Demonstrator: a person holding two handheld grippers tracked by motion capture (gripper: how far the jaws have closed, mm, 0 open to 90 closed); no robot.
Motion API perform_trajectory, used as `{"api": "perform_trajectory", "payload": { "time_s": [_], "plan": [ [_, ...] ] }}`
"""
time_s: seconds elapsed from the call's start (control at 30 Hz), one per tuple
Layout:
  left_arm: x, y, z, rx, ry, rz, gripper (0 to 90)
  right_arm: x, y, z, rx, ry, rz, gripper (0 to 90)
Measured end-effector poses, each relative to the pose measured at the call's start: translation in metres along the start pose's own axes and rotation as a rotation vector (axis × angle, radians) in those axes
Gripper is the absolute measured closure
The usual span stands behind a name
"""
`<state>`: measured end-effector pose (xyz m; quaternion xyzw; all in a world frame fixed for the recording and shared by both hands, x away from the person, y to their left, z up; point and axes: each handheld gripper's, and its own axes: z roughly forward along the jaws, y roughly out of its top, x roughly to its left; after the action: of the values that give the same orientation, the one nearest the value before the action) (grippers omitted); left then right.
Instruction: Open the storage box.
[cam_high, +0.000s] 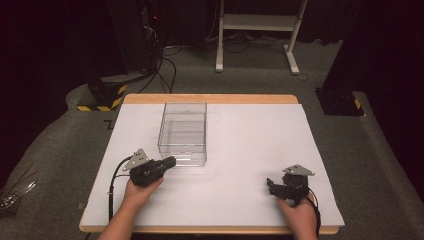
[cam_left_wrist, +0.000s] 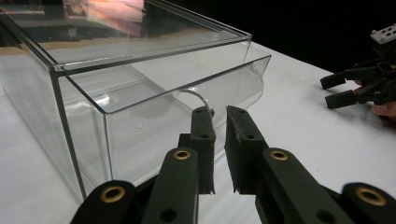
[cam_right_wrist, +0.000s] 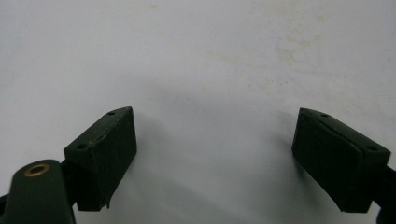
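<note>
At near end of clear drawer box (cam_high: 182, 132), left gripper (cam_left_wrist: 219, 122) has jaws nearly closed on curved lip of drawer front (cam_left_wrist: 205, 105), thin plastic caught between pads – grip suited to sliding drawer in or out; drawer sits partly out of its shell

Box on white table (cam_high: 250, 150), left of centre, open end toward person for easy reach

Right gripper (cam_high: 271, 186) well apart near front right edge, jaws spread wide, empty, resting on table, likely kept out of way
</note>
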<state>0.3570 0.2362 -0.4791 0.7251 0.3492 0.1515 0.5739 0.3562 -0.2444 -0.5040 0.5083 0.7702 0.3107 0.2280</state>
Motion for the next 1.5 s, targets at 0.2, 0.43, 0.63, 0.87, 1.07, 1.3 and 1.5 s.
{"api": "perform_trajectory", "payload": {
  "time_s": [0.2,0.43,0.63,0.87,1.07,1.3,1.5],
  "plan": [
    [-0.005,-0.004,-0.004,-0.01,-0.004,-0.001,81.7,0.0,0.0,0.0,-0.003,0.0,-0.002,14.3],
    [-0.006,-0.006,-0.003,-0.029,0.003,-0.014,77.3,0.0,0.0,0.0,-0.001,0.002,-0.002,14.5],
    [-0.003,-0.002,0.0,-0.024,-0.026,-0.016,76.2,0.0,0.0,0.0,-0.003,0.002,-0.002,14.6],
    [0.0,-0.004,-0.005,-0.016,-0.046,-0.022,82.3,0.0,0.0,0.0,-0.003,0.002,-0.002,14.6],
    [0.0,-0.006,-0.008,-0.017,-0.047,-0.027,84.0,0.0,0.0,0.0,-0.004,0.002,-0.002,14.8],
    [-0.005,-0.008,-0.012,-0.009,-0.055,-0.016,85.8,0.0,0.0,0.0,-0.004,0.003,-0.003,14.9],
    [-0.005,-0.011,-0.02,-0.033,-0.054,-0.027,90.0,0.0,0.0,0.0,-0.004,0.002,-0.003,15.0]
  ]
}}
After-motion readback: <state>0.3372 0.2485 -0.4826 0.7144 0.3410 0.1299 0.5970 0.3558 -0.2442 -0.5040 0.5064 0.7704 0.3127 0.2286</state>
